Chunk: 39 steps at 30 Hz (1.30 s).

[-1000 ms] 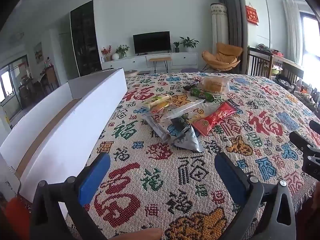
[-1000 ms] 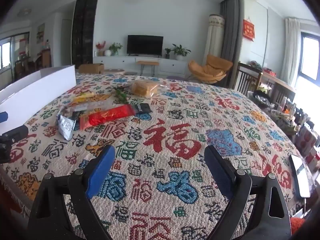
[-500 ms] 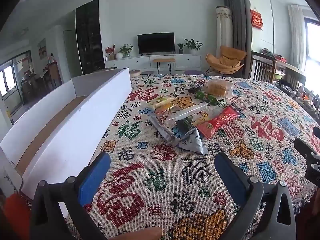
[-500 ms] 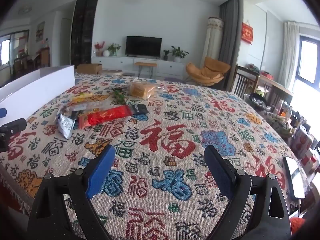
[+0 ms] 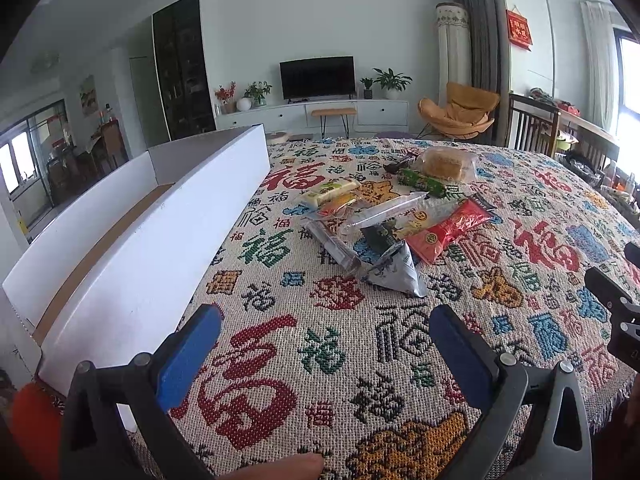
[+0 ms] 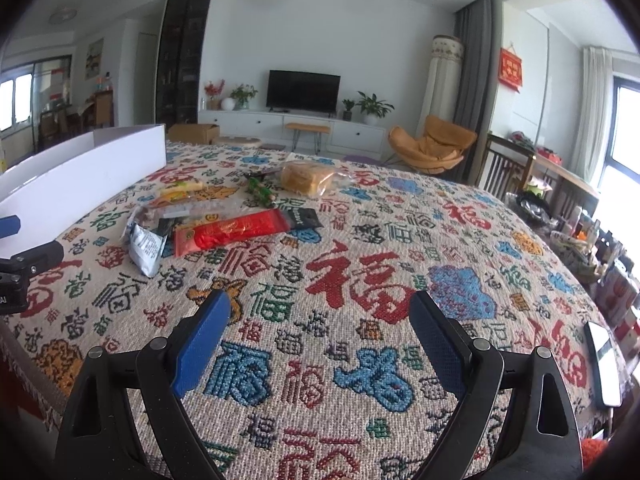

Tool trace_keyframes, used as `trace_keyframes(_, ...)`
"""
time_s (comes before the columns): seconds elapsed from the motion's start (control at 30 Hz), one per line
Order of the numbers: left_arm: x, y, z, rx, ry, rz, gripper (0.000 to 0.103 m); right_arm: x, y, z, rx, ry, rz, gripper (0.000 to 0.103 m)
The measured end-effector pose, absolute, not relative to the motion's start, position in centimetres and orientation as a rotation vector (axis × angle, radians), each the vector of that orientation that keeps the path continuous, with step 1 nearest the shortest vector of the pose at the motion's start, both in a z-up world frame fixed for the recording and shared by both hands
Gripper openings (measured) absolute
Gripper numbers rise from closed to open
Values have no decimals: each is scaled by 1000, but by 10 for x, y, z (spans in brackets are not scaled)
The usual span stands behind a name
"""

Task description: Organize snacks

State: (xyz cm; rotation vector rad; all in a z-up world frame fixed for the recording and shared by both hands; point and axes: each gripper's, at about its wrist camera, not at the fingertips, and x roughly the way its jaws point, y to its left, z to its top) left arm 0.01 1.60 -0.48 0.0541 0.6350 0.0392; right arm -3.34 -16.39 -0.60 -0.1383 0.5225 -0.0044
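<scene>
1. Your left tongs [image 5: 326, 330] hang wide apart with nothing between the blue pads, above the table [image 5: 280, 360] covered in a woven cloth patterned with red, green and blue Chinese characters.
2. Your right tongs [image 6: 320, 316] are spread just as wide and hold nothing, above the same cloth, well to the right of the snack pile.
3. The snacks lie in a loose heap on the cloth ahead of the left tongs: a silver crinkled foil packet [image 5: 394, 270] nearest, a long red foil packet [image 5: 450, 230] beside it, and a clear plastic sleeve [image 5: 382, 210] lying across others.
4. Further back you have a green wrapped roll [image 5: 422, 180], a pale yellow-green bar [image 5: 330, 192] and a clear bag of yellow bread [image 5: 446, 164].
5. A long white cardboard box [image 5: 152, 236] with a brown floor stands open along the table's left edge, near the heap without touching it.
6. A dark phone [image 6: 604, 364] lies near the cloth's right edge.
</scene>
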Motion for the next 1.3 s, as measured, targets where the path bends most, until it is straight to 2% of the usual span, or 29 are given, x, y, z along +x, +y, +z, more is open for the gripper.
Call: trace_keyframes(1.3,3,13,-8,58,645,38,103,-29,-167,-13,-132,554,-9,93)
